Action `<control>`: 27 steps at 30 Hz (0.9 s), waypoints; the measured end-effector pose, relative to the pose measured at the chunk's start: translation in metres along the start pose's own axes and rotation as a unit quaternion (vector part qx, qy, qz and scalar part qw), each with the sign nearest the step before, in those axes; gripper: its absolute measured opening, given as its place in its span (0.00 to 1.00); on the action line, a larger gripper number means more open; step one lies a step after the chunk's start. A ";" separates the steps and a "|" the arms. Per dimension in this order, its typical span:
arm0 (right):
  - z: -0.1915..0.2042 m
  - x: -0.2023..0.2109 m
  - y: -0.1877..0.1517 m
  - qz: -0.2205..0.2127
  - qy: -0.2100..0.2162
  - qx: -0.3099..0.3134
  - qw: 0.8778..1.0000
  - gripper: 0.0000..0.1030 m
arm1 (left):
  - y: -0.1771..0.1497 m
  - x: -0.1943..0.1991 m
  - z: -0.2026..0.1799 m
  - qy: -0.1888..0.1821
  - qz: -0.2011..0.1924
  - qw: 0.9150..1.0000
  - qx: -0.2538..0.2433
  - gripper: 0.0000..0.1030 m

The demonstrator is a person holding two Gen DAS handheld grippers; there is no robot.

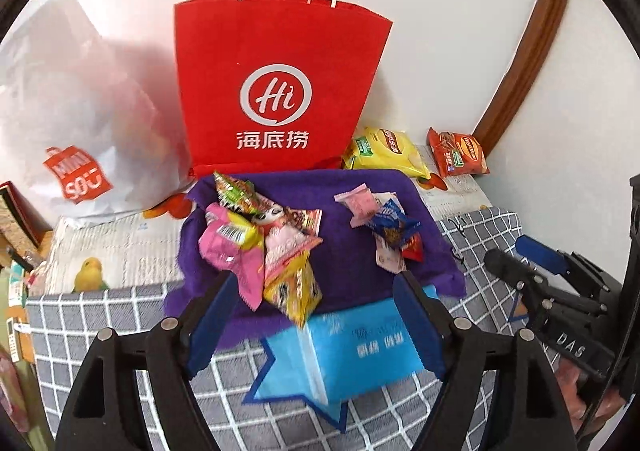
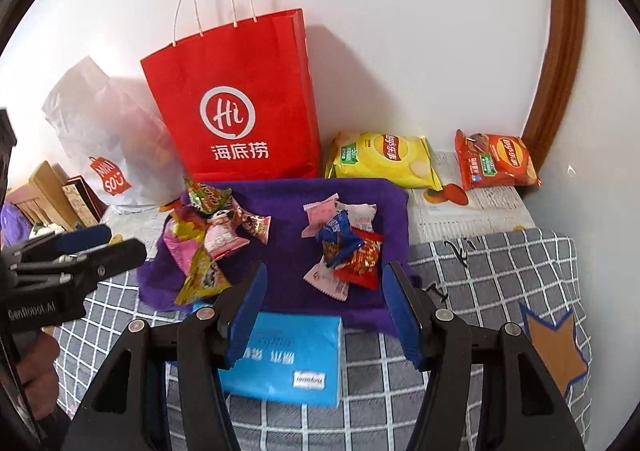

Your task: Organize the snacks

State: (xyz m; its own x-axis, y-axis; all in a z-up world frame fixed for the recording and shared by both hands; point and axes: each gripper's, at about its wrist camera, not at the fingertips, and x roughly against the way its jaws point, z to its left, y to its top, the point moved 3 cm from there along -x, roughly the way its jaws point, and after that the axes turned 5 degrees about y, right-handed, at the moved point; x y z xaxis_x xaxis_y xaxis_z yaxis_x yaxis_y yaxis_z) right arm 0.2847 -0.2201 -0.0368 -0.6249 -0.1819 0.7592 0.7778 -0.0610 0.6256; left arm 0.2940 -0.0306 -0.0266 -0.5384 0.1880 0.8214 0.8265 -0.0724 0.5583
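Left wrist view: the left gripper [image 1: 316, 283] hangs spread and empty above the left snack pile [image 1: 264, 243] on the purple towel [image 1: 348, 219], so the next pick likely wants a slow drop onto one wrapper. To its right, the right gripper [image 2: 324, 283] stands parted, pinching nothing, over the right snack pile [image 2: 344, 243]. A blue tissue pack [image 2: 288, 363] crowds the towel's near edge; the red paper bag [image 2: 236, 103] and chip bags [image 2: 384, 159] stand behind.
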 end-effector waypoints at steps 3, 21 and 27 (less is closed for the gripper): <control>0.003 0.015 -0.009 -0.009 -0.004 0.000 1.000 0.58 | -0.013 0.015 -0.001 0.007 -0.007 1.000 0.000 0.79; 0.001 0.115 -0.080 -0.068 -0.026 0.011 0.997 0.89 | -0.100 0.095 -0.030 0.048 -0.063 0.997 -0.001 0.87; 0.001 0.139 -0.103 -0.084 -0.032 0.016 0.996 0.97 | -0.127 0.115 -0.039 0.048 -0.074 0.996 0.003 0.88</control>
State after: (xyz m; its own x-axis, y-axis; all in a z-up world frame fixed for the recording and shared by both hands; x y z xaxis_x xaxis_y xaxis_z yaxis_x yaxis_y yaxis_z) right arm 0.1177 -0.2381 0.0042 -0.7494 -0.1093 0.6531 0.6605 -0.0538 0.7489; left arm 0.1210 -0.0383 0.0017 -0.6676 0.1008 0.7377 0.7376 -0.0451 0.6737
